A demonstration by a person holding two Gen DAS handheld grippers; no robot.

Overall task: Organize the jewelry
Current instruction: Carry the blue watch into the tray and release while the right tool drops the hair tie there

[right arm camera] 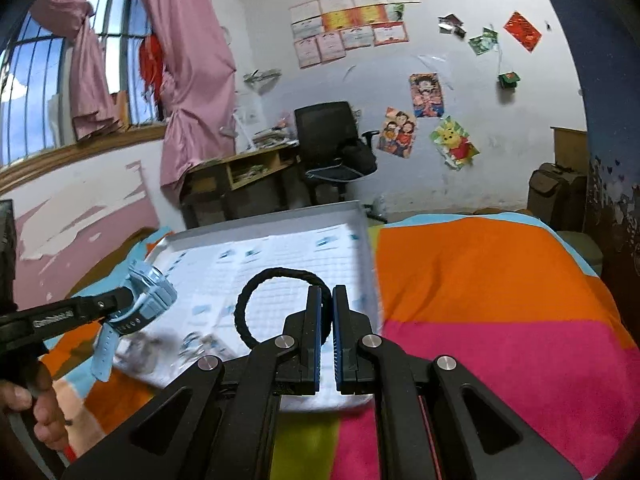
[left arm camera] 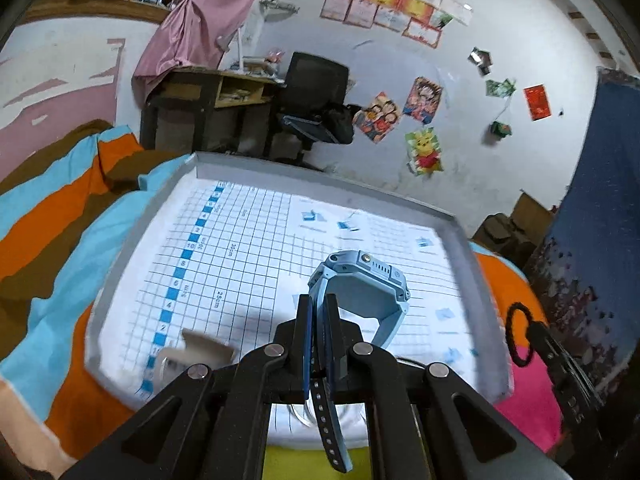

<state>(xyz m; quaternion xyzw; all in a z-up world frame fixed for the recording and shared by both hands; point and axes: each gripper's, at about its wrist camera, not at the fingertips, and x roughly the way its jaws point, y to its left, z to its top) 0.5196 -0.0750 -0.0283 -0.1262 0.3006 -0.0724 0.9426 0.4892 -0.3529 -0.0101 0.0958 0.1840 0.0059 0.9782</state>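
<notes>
Left hand-held gripper (left arm camera: 318, 312) and right hand-held gripper (right arm camera: 327, 300) both clamped nearly closed, raised, pointing forward.

Both wrist views look forward, sharing tray (left arm camera: 460, 240) (right arm camera: 362, 216).

Pink curtains (right arm camera: 188, 80) frame a barred window (right arm camera: 60, 76); posters (right arm camera: 428, 94) dot the white wall (right arm camera: 500, 152).

Watch (left arm camera: 362, 280) strap partly hidden between left tool (left arm camera: 319, 312) fingers. Clear ring-like item (left arm camera: 298, 410) under it mostly covered, can't ID. Blurred beige thing (left arm camera: 200, 350) at tray (left arm camera: 460, 236) corner, unclear. Right view: smeared grey bits (right arm camera: 146, 346) on tray, can't tell.
</notes>
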